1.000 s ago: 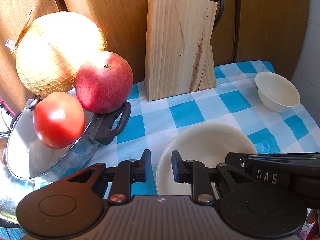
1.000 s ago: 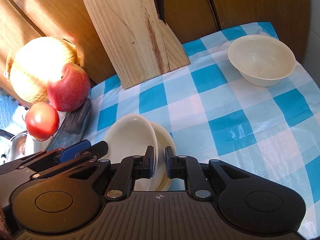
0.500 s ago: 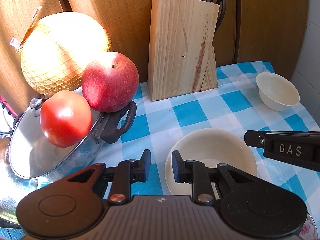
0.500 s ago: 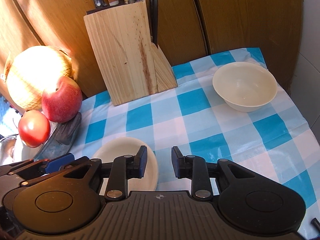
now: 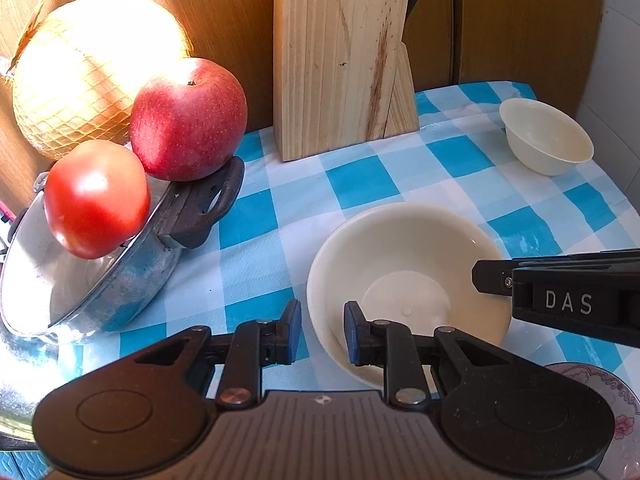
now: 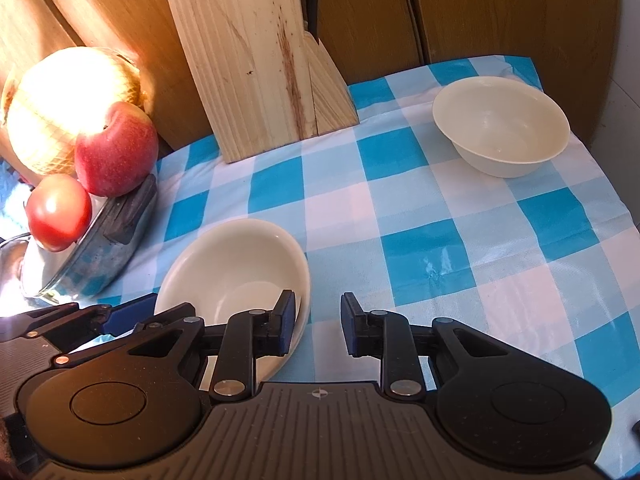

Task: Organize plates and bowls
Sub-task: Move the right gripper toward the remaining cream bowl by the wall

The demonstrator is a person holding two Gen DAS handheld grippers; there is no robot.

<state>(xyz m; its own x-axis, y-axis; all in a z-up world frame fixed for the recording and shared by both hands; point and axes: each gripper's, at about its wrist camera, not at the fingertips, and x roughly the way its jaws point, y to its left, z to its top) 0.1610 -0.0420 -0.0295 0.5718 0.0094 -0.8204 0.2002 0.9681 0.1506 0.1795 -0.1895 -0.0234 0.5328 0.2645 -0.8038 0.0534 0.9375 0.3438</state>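
right now your left gripper [image 5: 320,334] hangs with its jaws parted and nothing between them, straddling the near rim of the cream plate [image 5: 408,280] that sits flat on the blue-and-white checked cloth [image 5: 360,184]. your right gripper [image 6: 318,326] is also spread wide and empty; its left finger sits over the plate's right edge, its right finger over bare cloth. whether either finger touches the plate, you cannot tell. the small cream bowl [image 6: 502,126] stands upright near the far right corner of the cloth, well apart from the plate. a wooden knife block [image 6: 256,60] stands at the back against the wood panels. to your left, a red apple [image 5: 188,120], a tomato [image 5: 96,198] and a netted yellow fruit [image 5: 80,84] rest on a tilted pot lid [image 5: 104,280]. a flowered dish [image 5: 616,420] peeks in at the left view's lower right corner.
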